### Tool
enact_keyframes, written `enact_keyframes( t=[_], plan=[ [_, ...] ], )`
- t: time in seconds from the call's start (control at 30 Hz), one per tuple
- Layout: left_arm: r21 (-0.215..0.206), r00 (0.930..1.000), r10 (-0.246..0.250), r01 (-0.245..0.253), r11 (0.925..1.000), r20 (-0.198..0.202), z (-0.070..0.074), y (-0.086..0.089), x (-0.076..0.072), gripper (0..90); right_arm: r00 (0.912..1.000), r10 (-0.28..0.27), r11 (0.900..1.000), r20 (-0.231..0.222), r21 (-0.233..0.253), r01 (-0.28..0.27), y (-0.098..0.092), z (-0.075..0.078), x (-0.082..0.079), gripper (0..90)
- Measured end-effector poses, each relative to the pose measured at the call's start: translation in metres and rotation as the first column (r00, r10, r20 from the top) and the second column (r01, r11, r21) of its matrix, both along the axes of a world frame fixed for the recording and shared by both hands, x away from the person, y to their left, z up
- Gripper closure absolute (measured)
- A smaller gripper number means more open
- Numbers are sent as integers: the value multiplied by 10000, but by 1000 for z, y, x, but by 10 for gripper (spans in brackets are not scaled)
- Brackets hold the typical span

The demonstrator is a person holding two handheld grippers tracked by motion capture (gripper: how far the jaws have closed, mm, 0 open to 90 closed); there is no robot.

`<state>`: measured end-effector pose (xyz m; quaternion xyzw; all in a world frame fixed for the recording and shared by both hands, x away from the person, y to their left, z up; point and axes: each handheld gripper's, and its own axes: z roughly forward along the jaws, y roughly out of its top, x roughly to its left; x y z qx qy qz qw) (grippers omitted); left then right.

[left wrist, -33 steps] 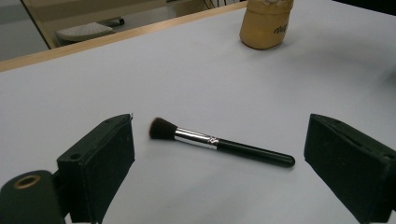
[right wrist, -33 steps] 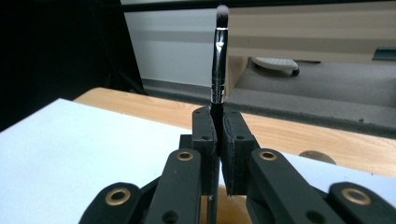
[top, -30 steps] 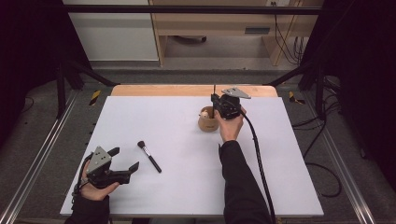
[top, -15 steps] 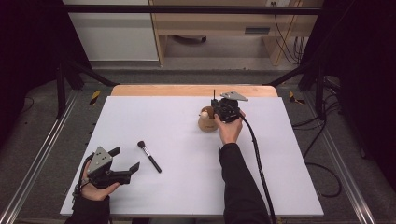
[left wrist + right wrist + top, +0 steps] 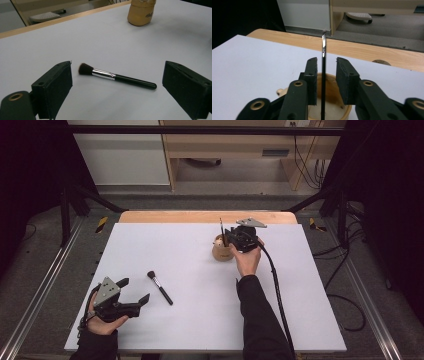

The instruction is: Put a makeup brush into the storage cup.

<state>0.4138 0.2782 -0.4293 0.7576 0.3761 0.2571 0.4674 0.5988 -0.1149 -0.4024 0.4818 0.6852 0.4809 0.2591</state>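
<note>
A tan cup [image 5: 222, 251] stands at the back middle of the white table [image 5: 190, 325]. A thin black handle [image 5: 221, 227] sticks upright out of it. My right gripper [image 5: 231, 236] hovers just above the cup [image 5: 337, 110]. Its jaws stand slightly apart on either side of the handle [image 5: 323, 50], so my right gripper [image 5: 326, 62] is open. A black makeup brush [image 5: 160, 287] with a silver ferrule lies flat at the front left. My left gripper [image 5: 135, 290] rests just left of it, wide open. The brush [image 5: 117, 78] lies crosswise just ahead of my left gripper [image 5: 118, 68], and the cup [image 5: 141, 13] is far behind.
A wooden strip [image 5: 200, 216] runs along the table's far edge. Shelving and cables stand on the floor beyond it. The right gripper's cable [image 5: 277, 290] trails back along the forearm. Metal rails [image 5: 45, 285] flank the table.
The right gripper has shifted very slightly toward me above the cup. The left gripper and the brush on the table have stayed put.
</note>
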Motion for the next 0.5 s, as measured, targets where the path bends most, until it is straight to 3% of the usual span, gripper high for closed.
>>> enact_keyframes(
  t=[0.5],
  plan=[
    [-71, 9999, 36, -36, 10000, -99, 0, -3, 0, 85, 9939, 1041, 9940, 369, 312, -1052, -14, 25, -39, 347]
  ],
)
